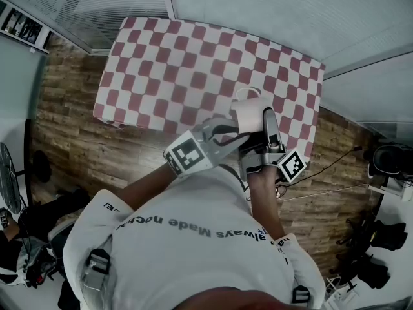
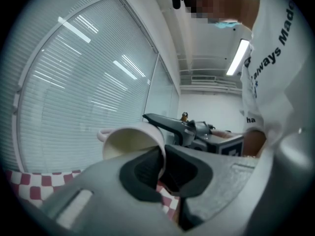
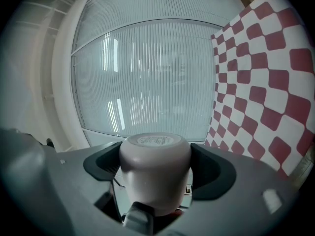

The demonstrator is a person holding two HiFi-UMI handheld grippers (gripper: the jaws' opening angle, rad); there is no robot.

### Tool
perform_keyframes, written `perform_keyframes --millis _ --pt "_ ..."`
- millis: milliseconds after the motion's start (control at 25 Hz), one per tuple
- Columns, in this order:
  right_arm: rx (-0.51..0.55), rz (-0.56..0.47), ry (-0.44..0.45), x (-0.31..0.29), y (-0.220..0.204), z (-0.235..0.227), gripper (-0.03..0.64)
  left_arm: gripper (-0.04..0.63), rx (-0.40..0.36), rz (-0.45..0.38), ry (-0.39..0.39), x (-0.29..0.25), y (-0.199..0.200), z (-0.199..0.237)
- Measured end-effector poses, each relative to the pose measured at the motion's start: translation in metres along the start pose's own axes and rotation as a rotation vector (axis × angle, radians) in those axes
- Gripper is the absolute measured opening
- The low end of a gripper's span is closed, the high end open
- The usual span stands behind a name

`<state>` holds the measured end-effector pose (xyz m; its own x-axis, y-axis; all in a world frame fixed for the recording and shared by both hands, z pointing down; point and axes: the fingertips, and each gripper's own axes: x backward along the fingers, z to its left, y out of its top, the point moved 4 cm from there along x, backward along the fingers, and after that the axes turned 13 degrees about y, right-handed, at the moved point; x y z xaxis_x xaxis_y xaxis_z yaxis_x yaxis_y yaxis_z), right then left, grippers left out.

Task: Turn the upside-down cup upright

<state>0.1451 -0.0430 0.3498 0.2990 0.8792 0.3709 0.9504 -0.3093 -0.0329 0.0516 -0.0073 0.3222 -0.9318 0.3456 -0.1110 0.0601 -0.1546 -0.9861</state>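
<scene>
A pale cup (image 1: 250, 108) lies on its side in the air, just over the near right edge of the red-and-white checked table (image 1: 193, 63). Its handle (image 1: 245, 93) points toward the table. My right gripper (image 1: 259, 125) is shut across the cup's body; in the right gripper view the cup's base (image 3: 155, 140) faces away between both pads. My left gripper (image 1: 233, 128) comes in from the left and is shut on the cup's rim. In the left gripper view the rim wall (image 2: 161, 156) sits pinched between the dark pads (image 2: 145, 173), and the open mouth (image 2: 129, 142) faces left.
Glass walls with blinds (image 1: 271, 11) run behind the table. Wooden floor (image 1: 84, 141) surrounds it. Cables and dark equipment (image 1: 387, 163) lie on the floor at the right, and a fan (image 1: 8, 173) stands at the left. The person's torso fills the lower head view.
</scene>
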Motion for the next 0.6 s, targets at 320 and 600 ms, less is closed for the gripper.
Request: perform_keyframes --millis 320,600 --pt "0.081 0.074 0.050 -0.001 -0.001 0.011 0.422 0.023 0.012 -0.033 -0.009 0.006 0.007 0.007" --pt "0.332 0.262 0.069 -0.004 -0.006 0.033 0.434 0.023 0.014 -0.050 0.009 0.015 0.012 0.015"
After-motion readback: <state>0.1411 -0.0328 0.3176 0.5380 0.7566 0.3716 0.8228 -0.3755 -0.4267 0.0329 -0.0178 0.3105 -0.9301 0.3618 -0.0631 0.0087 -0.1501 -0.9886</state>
